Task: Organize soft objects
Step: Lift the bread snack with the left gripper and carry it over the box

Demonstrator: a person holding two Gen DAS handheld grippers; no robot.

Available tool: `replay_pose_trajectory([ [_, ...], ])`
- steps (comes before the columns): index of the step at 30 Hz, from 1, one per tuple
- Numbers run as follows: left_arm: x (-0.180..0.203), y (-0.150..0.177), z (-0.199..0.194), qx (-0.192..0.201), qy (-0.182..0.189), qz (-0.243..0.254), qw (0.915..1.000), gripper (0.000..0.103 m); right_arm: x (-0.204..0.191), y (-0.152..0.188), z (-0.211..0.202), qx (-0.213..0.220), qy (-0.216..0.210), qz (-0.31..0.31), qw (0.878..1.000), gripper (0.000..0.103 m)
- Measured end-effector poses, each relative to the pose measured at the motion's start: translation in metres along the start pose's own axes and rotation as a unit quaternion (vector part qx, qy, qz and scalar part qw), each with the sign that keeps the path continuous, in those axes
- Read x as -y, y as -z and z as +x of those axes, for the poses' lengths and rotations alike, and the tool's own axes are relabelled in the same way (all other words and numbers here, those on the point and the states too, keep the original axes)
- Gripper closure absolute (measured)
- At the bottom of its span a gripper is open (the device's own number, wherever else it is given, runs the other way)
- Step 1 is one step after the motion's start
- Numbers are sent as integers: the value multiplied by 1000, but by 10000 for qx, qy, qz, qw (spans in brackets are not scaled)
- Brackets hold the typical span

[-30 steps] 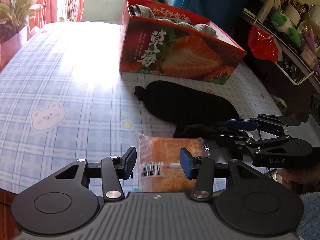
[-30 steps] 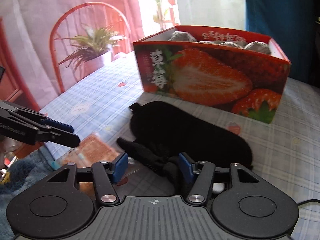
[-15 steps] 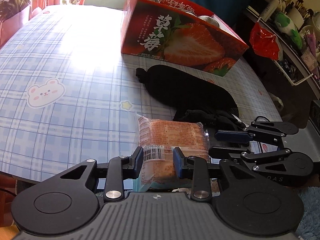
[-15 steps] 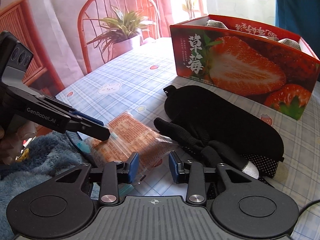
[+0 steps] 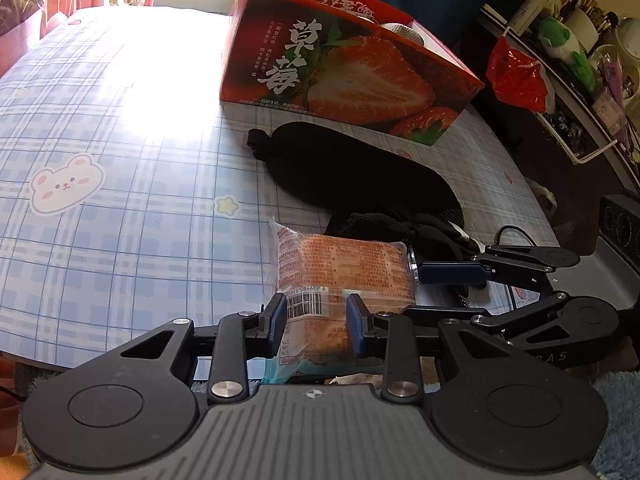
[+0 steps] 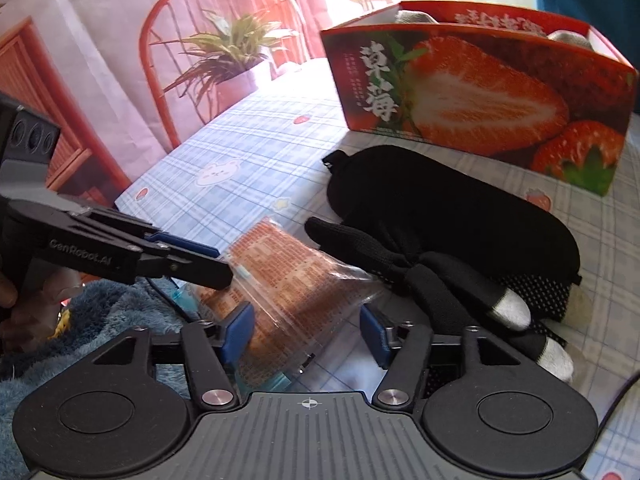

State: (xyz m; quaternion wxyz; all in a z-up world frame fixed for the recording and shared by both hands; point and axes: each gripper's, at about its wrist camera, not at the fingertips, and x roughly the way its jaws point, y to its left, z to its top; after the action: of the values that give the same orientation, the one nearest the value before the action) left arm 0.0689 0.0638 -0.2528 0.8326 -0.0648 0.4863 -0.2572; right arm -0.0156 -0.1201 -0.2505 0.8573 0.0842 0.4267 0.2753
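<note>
You are pinching the wrapped bread packet (image 5: 340, 272) at its barcode end with the left gripper (image 5: 316, 322), at the table's (image 5: 120, 220) near edge, six o'clock in the left wrist view. It is looking light, squashy and slippery in its film, so you are safest gripping the sealed end. At three o'clock, the right gripper (image 6: 308, 330) is opening around the packet's other end. The strawberry box (image 5: 344, 76) is waiting at twelve o'clock, beyond the black eye mask (image 5: 360, 172) and gloves (image 6: 432, 280).
</note>
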Motion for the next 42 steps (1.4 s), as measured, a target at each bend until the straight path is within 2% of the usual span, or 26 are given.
replay_pose_trajectory([
  [3,0,1,0,5,8,-6,10000,68,8,1,3,-35,-142,238,9996,48],
  [5,0,0,0,-2,2,10,10000,68,11,1,4,-48,-270,356,9990,54],
  [6,1,-1,0,-11,-7,20,10000,68,13,1,5,-48,-393,453,9982,61],
  [10,5,-6,3,-60,-53,148,9999,68,19,-1,6,-26,-495,689,9964,64],
  [19,18,-47,33,-244,17,231,9994,69,42,-27,10,233,48,819,9964,66],
  [24,28,-66,51,-19,-112,178,9998,70,62,-36,13,413,286,845,9952,65],
  [29,39,-57,55,341,-152,136,9992,69,66,-27,9,616,432,863,9934,64],
  [33,37,-36,49,628,15,-100,9980,69,62,-12,2,798,482,948,9911,64],
  [42,27,-22,42,668,214,-363,9969,69,56,-6,-2,770,480,995,9909,64],
])
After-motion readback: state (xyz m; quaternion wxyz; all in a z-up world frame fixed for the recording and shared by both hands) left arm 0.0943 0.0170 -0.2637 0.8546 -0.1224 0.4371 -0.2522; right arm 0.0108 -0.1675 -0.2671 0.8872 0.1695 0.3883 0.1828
